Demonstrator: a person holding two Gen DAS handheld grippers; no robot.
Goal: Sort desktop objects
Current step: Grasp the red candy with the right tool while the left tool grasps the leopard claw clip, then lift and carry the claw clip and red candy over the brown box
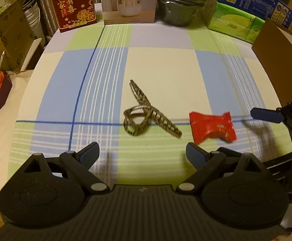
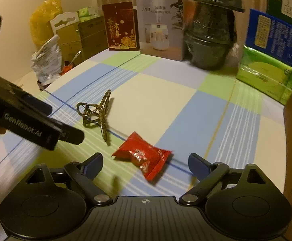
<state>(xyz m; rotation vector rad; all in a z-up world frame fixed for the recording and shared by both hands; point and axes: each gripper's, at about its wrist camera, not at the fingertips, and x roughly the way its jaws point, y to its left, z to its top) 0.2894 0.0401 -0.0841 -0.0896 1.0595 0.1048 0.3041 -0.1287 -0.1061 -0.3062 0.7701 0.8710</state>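
A tablecloth (image 1: pixel 162 64) checked in pale blue, green and cream, crossed by thin dark blue lines, covers the table. Along its far edge stand a white carton picturing a humidifier (image 2: pixel 162 30), a dark red box with gold Chinese characters (image 1: pixel 71 6), a stack of dark bowls wrapped in clear plastic (image 2: pixel 212 38), a blue printed box (image 2: pixel 276 38) and, just below the blue box, a green pack of tissues (image 1: pixel 236 24). A brown cardboard flap (image 1: pixel 278 48) rises at the right edge.

The left gripper (image 1: pixel 142 154) hangs low over the near part of the cloth with its blue-padded fingers (image 1: pixel 90 154) spread wide and nothing between them; in the right wrist view its black body (image 2: pixel 33 126) reaches in from the left. The right gripper (image 2: pixel 146 164) is likewise spread wide and grips nothing.

A brown tortoiseshell-patterned hair claw clip (image 1: pixel 146 116) lies on the cloth just ahead of the left gripper, straddling a dark blue line. Near it, to its right and apart from it, a small red foil-wrapped candy (image 2: pixel 143 156) rests on the cloth, directly ahead of the right gripper and lined up with the gap between its fingers, touching neither.
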